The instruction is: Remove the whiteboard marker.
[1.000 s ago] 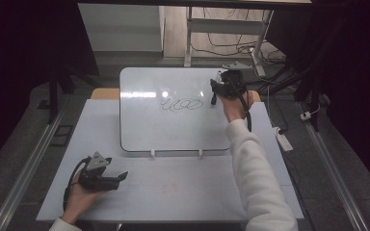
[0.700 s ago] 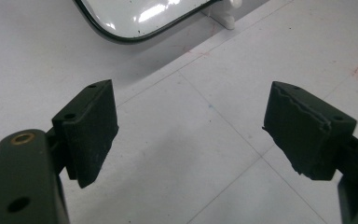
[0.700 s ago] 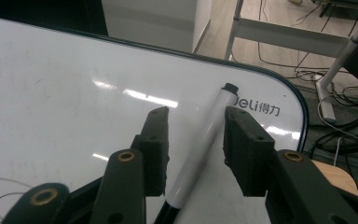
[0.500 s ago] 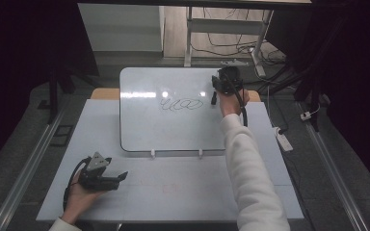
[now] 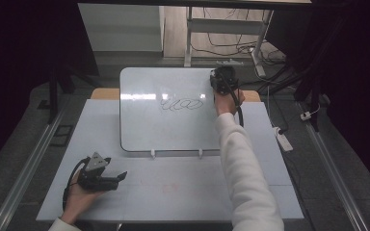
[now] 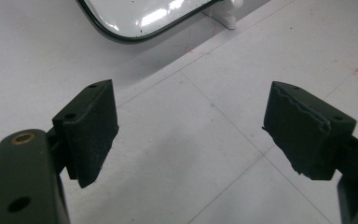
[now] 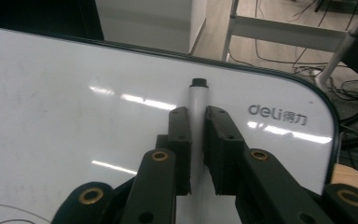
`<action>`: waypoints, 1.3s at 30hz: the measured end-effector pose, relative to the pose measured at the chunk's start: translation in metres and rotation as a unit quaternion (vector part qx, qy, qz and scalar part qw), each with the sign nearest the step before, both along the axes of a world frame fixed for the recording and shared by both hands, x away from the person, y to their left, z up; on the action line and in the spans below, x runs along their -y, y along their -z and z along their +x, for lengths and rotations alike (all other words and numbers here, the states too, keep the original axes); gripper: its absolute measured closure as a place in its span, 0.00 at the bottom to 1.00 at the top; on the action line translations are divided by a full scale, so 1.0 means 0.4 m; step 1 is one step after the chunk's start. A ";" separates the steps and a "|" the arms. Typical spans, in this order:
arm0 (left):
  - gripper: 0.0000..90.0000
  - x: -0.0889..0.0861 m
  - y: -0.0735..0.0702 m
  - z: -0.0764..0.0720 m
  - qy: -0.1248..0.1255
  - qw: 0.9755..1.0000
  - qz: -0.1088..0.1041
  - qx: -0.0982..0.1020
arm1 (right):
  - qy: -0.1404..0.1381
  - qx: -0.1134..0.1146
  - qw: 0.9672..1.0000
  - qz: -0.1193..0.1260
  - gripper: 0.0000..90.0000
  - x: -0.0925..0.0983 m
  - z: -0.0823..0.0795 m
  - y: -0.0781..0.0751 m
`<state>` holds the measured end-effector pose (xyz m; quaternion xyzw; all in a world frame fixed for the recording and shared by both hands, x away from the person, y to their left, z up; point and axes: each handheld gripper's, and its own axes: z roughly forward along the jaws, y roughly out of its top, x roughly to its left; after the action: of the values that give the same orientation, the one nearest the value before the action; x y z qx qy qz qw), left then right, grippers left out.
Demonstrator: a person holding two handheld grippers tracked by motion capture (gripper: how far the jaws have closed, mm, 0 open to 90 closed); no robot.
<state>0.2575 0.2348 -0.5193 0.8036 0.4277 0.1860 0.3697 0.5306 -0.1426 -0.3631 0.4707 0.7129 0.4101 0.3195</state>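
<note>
A white marker (image 7: 197, 100) with a black end lies on the whiteboard (image 7: 74, 93) near its far right corner. My right gripper (image 7: 196, 116) has just been closing, and its pads now press on the marker's barrel from both sides. In the high view the right gripper (image 5: 221, 79) sits at the far right corner of the whiteboard (image 5: 168, 125), just right of a black scribble (image 5: 180, 104). My left gripper (image 5: 120, 177) rests on the table at the near left. Its jaws stand wide apart with nothing between them, as the left gripper (image 6: 191, 135) view shows.
The whiteboard lies flat on a pale table mat (image 5: 183, 192), with two white clips (image 5: 152, 154) at its near edge. A power strip (image 5: 283, 139) and cables lie off the table's right side. A white frame (image 5: 231, 29) stands behind the table.
The right hand has edged a little toward the board's far right corner. The left hand and its gripper have kept still.
</note>
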 end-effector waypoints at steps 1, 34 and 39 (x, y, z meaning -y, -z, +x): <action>0.20 0.000 0.000 -0.001 0.000 1.000 0.000 0.001 | 0.000 0.000 1.000 0.000 0.89 -0.003 0.000 0.000; 0.22 0.007 -0.001 0.006 -0.020 1.000 -0.015 -0.008 | -0.142 0.085 0.982 0.094 0.90 0.138 -0.291 0.012; 0.23 0.035 -0.025 0.012 -0.006 1.000 -0.003 0.001 | -0.175 0.077 0.977 0.093 0.90 0.140 -0.350 0.045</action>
<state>0.2623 0.2207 -0.5092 0.7996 0.4325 0.1879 0.3718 0.3904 -0.1987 -0.3811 0.3332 0.7162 0.5595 0.2510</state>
